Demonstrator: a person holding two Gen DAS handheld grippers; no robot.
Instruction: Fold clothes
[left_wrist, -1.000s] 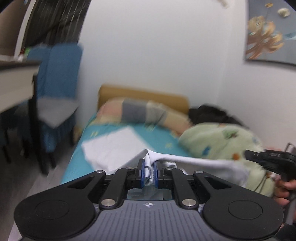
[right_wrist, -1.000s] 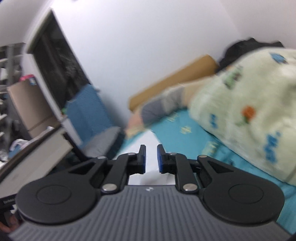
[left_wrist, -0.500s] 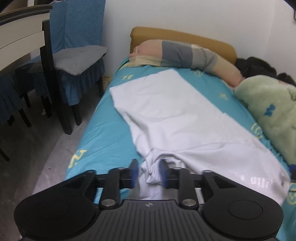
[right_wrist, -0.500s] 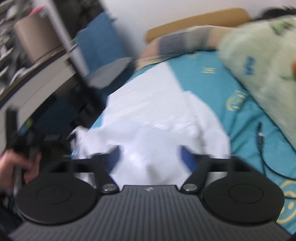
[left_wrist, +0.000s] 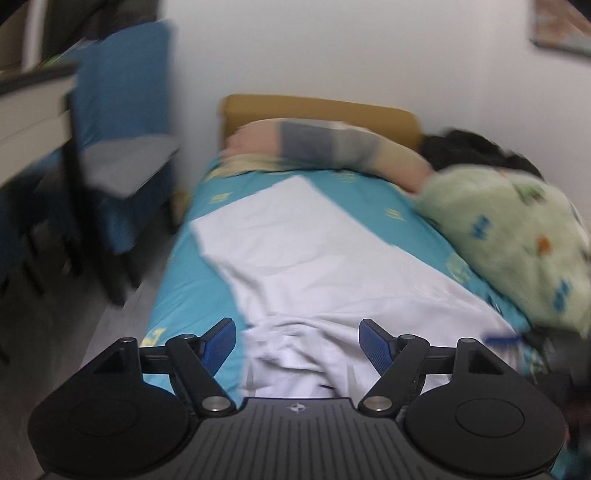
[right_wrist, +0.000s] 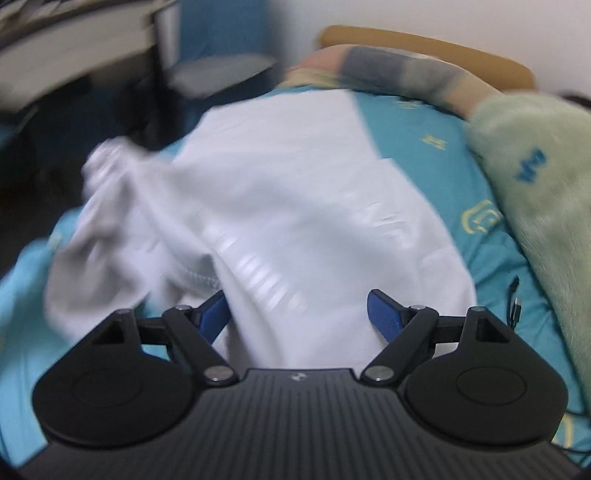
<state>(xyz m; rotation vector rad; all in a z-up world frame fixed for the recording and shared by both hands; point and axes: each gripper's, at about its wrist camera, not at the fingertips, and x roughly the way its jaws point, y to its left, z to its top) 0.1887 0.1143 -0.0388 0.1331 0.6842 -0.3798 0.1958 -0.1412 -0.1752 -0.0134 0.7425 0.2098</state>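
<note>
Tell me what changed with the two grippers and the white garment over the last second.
The left gripper was clamped on the white garment a second ago; it has since let go and stands wide open. The right gripper went from nearly shut to wide open. The garment dropped from stretched in the air to lying spread on the teal bedsheet. Bedsheet and green blanket stayed.

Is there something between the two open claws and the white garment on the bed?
Nothing visible. The left claw and the right claw are both open directly over the white garment on the teal sheet. The green blanket and a black cable lie off to the side.
</note>
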